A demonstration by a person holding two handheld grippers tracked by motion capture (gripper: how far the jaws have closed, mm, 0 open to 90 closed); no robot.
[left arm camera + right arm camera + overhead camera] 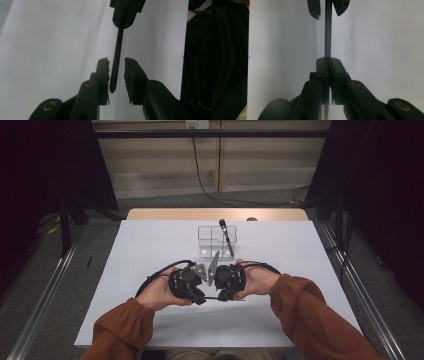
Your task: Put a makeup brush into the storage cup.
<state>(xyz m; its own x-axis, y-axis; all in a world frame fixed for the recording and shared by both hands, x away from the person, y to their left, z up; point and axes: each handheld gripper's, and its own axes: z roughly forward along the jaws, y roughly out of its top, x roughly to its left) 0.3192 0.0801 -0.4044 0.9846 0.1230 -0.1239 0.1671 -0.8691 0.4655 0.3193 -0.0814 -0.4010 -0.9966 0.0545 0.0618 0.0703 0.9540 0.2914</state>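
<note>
A thin black rod (119,40) runs level between my two grippers, just above the white table (150,245). My right gripper (328,60) is shut on one end of the rod (328,32); in the left gripper view it (124,22) appears at the top. My left gripper (116,61) has its jaws on either side of the rod's rounded other end, with a gap on each side. Seen from above, the left gripper (202,284) and the right gripper (217,282) face each other tip to tip near the table's front middle, a hand holding each.
A clear plastic divided box (207,236) stands behind the grippers, with a black pen-like tool (226,236) leaning in it. The table's wooden far edge (215,214) lies beyond. Metal floor rails (45,300) run along both sides.
</note>
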